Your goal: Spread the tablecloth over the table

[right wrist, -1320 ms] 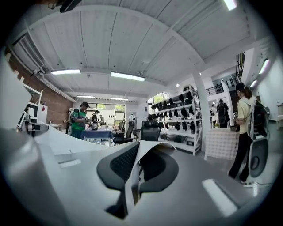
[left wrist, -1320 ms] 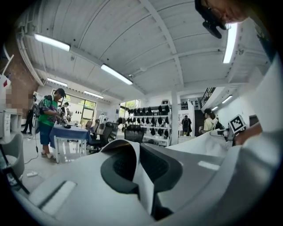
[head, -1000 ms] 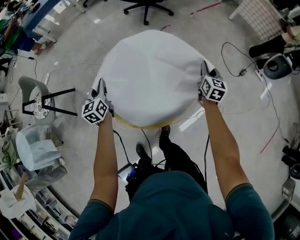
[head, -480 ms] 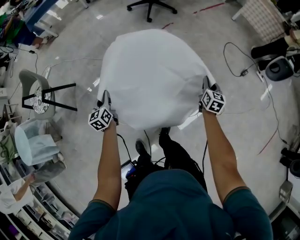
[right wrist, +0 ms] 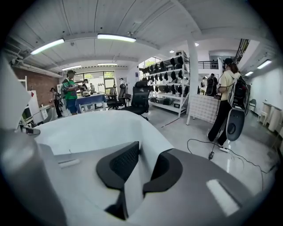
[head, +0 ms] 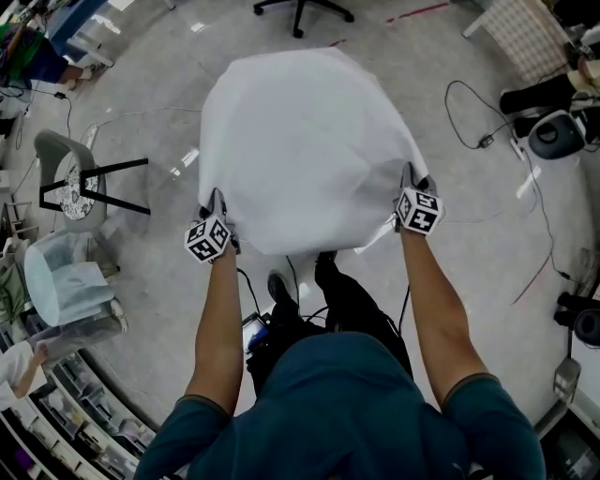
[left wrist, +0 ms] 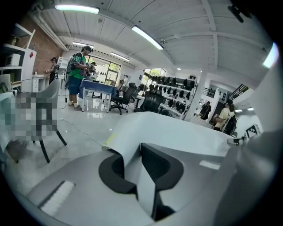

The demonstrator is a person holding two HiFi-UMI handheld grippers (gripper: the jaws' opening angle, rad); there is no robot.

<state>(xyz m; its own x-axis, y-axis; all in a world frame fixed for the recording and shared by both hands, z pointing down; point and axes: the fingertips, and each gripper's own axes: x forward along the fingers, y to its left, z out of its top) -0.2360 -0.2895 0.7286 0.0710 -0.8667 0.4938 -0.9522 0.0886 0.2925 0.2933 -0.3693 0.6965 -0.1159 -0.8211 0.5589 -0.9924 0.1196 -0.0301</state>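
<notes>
The white tablecloth (head: 305, 141) lies billowed over the table, which it hides completely in the head view. My left gripper (head: 217, 202) holds the cloth's near left corner. In the left gripper view the tablecloth (left wrist: 181, 132) runs as a thin fold between the black pads of the left gripper (left wrist: 138, 165); these jaws have just been opening slightly, with the cloth still pinched between them. My right gripper (head: 409, 178) holds the near right corner, and in the right gripper view the right gripper (right wrist: 140, 174) is shut on a fold of the tablecloth (right wrist: 95, 128).
A grey chair with black legs (head: 73, 183) stands left of the table, an office chair base (head: 300, 7) beyond it. Cables (head: 478, 141) and a black device (head: 555, 131) lie on the floor at right. People stand at a blue table (left wrist: 95, 86); a person (right wrist: 226, 97) is at right.
Both grippers have come down and toward me with the cloth corners. The cloth has sunk over the table, and the yellowish rim seen under its near edge is now covered.
</notes>
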